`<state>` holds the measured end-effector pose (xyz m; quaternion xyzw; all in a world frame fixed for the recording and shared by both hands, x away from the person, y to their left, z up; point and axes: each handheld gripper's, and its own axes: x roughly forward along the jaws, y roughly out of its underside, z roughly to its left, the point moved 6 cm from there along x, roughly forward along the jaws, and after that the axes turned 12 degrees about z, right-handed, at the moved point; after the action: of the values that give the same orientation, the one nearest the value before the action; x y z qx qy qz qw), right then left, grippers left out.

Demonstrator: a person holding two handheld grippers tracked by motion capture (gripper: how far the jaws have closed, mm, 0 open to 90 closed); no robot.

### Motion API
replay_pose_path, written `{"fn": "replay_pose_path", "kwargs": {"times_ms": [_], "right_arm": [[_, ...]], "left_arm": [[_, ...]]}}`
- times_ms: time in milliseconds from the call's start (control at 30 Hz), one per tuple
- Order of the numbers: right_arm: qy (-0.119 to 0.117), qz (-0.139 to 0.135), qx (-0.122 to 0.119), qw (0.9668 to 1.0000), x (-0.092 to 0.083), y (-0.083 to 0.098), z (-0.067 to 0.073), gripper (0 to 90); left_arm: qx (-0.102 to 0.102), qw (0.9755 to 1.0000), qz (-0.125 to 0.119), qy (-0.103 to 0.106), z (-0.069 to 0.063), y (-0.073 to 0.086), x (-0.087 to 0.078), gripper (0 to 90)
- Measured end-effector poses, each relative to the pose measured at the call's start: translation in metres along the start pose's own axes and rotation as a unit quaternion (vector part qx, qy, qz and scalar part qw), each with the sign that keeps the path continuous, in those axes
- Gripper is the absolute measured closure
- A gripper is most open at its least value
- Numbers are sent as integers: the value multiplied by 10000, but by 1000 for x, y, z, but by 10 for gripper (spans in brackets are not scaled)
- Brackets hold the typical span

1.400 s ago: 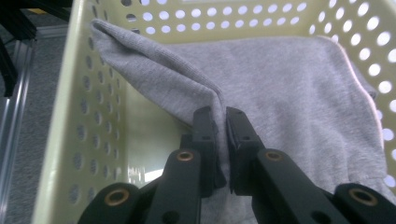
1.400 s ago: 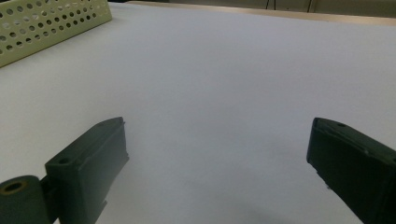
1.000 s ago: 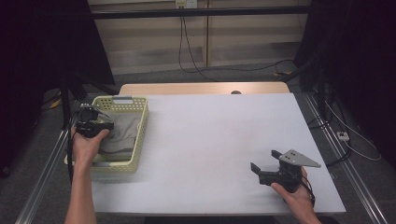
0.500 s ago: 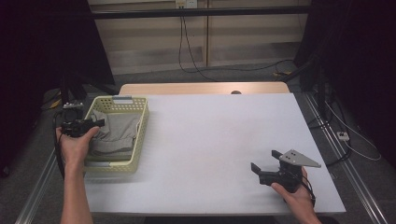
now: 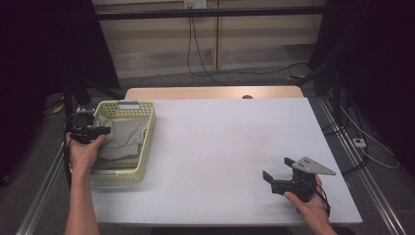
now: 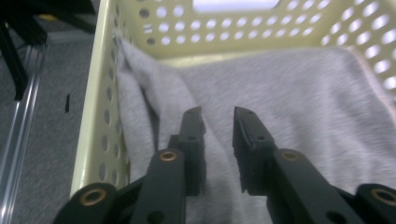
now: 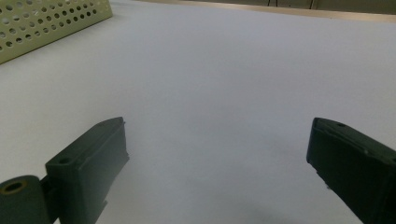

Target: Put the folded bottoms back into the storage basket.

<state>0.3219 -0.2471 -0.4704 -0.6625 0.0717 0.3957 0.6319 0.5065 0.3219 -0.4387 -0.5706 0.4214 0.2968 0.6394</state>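
While left gripper (image 6: 218, 122) hovers over grey cloth (image 6: 299, 107), right gripper (image 7: 217, 154) gapes.

left gripper (image 6: 218, 116): black, two flat jaws, brass-ringed pivot holes, small screws in jaw faces
right gripper (image 5: 278, 177): black body, blocky jaws, grey three-cornered plate on top with small holes
cable: black, at right wrist
arms: bare, no sleeves

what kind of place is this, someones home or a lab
Likely a lab or data-recording setup, not a home: a bare white table on a metal frame, dark curtains either side, loose cables on the floor, and a handheld right gripper.
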Motion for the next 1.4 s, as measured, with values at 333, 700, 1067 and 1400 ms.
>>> {"fn": "replay_pose_path", "kwargs": {"times_ms": [333, 700, 1067, 1400], "right_arm": [[4, 7, -4, 10000, 0, 0, 0, 50], [-3, 22, -29, 10000, 0, 1, 1, 50], [4, 45, -21, 10000, 2, 1, 1, 50], [2, 48, -15, 10000, 2, 1, 1, 50]], "left_arm": [[39, 9955, 738, -597, 5, 7, 17, 897], [161, 9874, 1441, -627, 3, 16, 36, 865], [169, 9878, 1506, -361, 1, 16, 39, 869], [264, 9884, 1488, -120, -2, 17, 39, 877]]}}
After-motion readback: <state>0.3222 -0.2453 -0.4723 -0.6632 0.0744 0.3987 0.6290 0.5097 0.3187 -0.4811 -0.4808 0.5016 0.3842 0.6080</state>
